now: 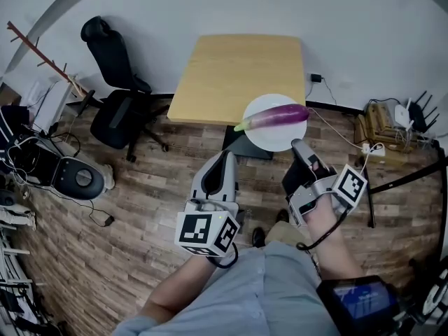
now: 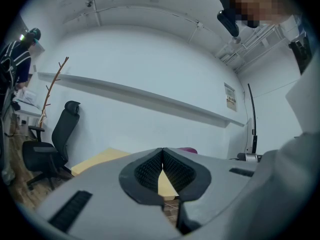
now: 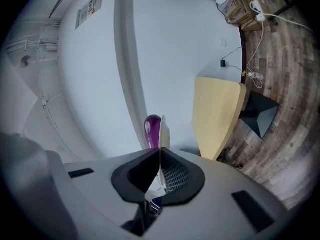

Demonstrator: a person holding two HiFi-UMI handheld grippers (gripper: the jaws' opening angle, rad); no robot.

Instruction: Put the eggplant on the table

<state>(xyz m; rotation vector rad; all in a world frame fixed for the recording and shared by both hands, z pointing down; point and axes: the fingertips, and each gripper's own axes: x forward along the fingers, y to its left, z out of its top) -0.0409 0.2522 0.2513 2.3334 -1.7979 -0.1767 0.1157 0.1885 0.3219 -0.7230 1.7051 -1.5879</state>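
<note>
A purple eggplant [image 1: 276,115] with a green stem lies across a white plate [image 1: 274,135], held in the air above the wood floor just in front of the light wooden table [image 1: 238,68]. My right gripper [image 1: 299,145] is shut on the plate's near rim. In the right gripper view the plate [image 3: 164,134] shows edge-on between the pads, with the eggplant [image 3: 152,130] beside it. To the left of the plate my left gripper [image 1: 227,156] is shut and holds nothing. Over its closed tips in the left gripper view [image 2: 162,151] a bit of eggplant [image 2: 187,150] and the table [image 2: 107,159] show.
A black office chair [image 1: 115,82] stands left of the table, and a wooden coat rack [image 1: 42,58] is by the wall. A black base [image 1: 245,145] sits under the table's near edge. Cables, a power strip and a router [image 1: 392,121] lie at the right. Equipment clutters the floor at left [image 1: 73,177].
</note>
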